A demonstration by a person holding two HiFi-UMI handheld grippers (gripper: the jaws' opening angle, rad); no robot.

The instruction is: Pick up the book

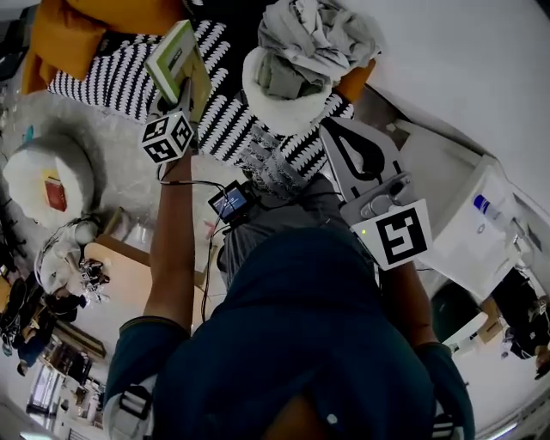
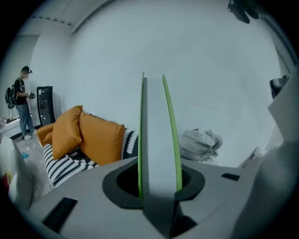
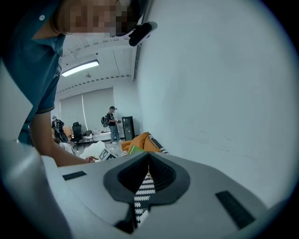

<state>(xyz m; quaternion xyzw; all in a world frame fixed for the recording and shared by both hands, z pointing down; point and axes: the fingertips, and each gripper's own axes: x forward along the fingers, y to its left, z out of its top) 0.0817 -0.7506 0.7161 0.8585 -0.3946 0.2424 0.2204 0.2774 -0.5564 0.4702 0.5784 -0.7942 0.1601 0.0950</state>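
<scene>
The book (image 1: 176, 56) has green covers and is lifted above the striped sofa, tilted on edge. My left gripper (image 1: 182, 93) is shut on its lower end, just above its marker cube (image 1: 166, 137). In the left gripper view the book (image 2: 158, 135) stands edge-on between the jaws, with pale pages between two green covers, and the left gripper (image 2: 158, 184) clamps it. My right gripper (image 1: 344, 142) hangs to the right of the book, near the person's body. It holds nothing. In the right gripper view the tips of the right gripper (image 3: 148, 161) meet, so it is shut.
Orange cushions (image 1: 77, 26) lie on a black-and-white striped cover (image 1: 129, 73). A heap of grey clothes (image 1: 314, 39) sits on a white pouf to the right of the book. A white beanbag (image 1: 47, 176) is on the floor at left, and a white cabinet (image 1: 468, 223) at right. A person (image 2: 21, 100) stands far off.
</scene>
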